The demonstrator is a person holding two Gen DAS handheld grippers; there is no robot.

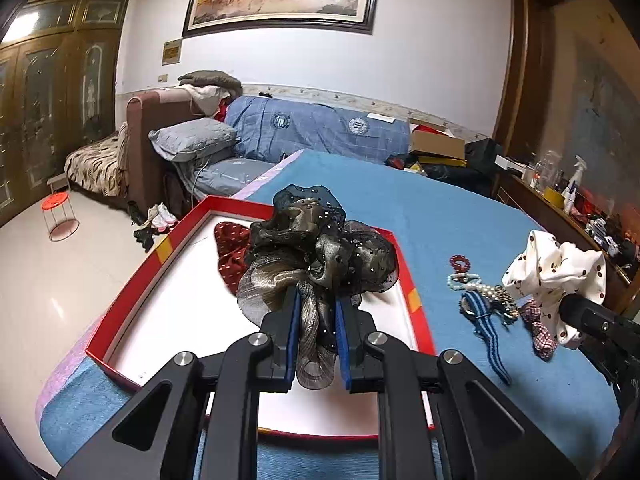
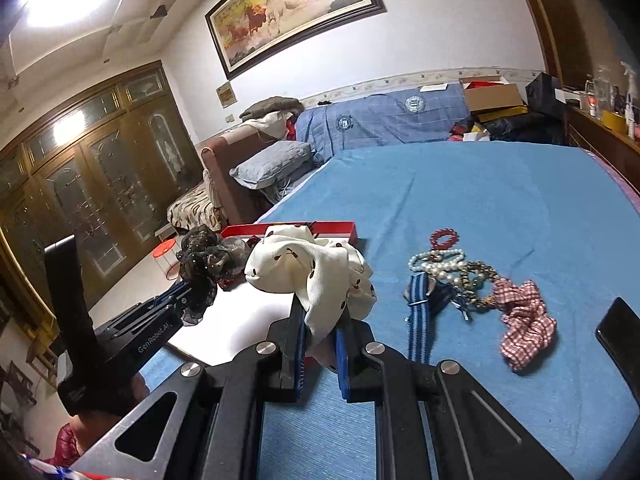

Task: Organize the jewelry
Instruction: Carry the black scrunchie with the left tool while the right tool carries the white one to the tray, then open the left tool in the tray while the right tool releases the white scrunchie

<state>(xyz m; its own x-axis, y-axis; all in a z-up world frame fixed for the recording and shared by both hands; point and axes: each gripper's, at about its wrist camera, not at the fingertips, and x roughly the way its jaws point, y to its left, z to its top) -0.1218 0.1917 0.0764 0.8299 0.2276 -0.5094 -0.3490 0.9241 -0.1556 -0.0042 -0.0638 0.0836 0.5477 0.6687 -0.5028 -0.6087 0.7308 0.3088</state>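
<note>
My left gripper (image 1: 316, 300) is shut on a dark sheer brown-black scrunchie (image 1: 316, 248) and holds it above the red box with a white floor (image 1: 132, 280). A dark red dotted scrunchie (image 1: 232, 248) lies inside the box. My right gripper (image 2: 320, 320) is shut on a white cherry-print scrunchie (image 2: 308, 268), held above the blue bed cover beside the box (image 2: 336, 229). On the cover lie a red bead bracelet (image 2: 444, 238), pearl bracelets (image 2: 438, 264), a blue striped band (image 2: 420, 320) and a red checked scrunchie (image 2: 524, 320).
The blue bed cover (image 2: 500, 200) stretches far and right of the jewelry pile. A black object (image 2: 618, 340) lies at the right edge. A sofa with pillows (image 1: 192, 140) and folded blue quilt (image 1: 320, 128) stand behind. A wooden shelf (image 1: 568, 208) with bottles runs along the right.
</note>
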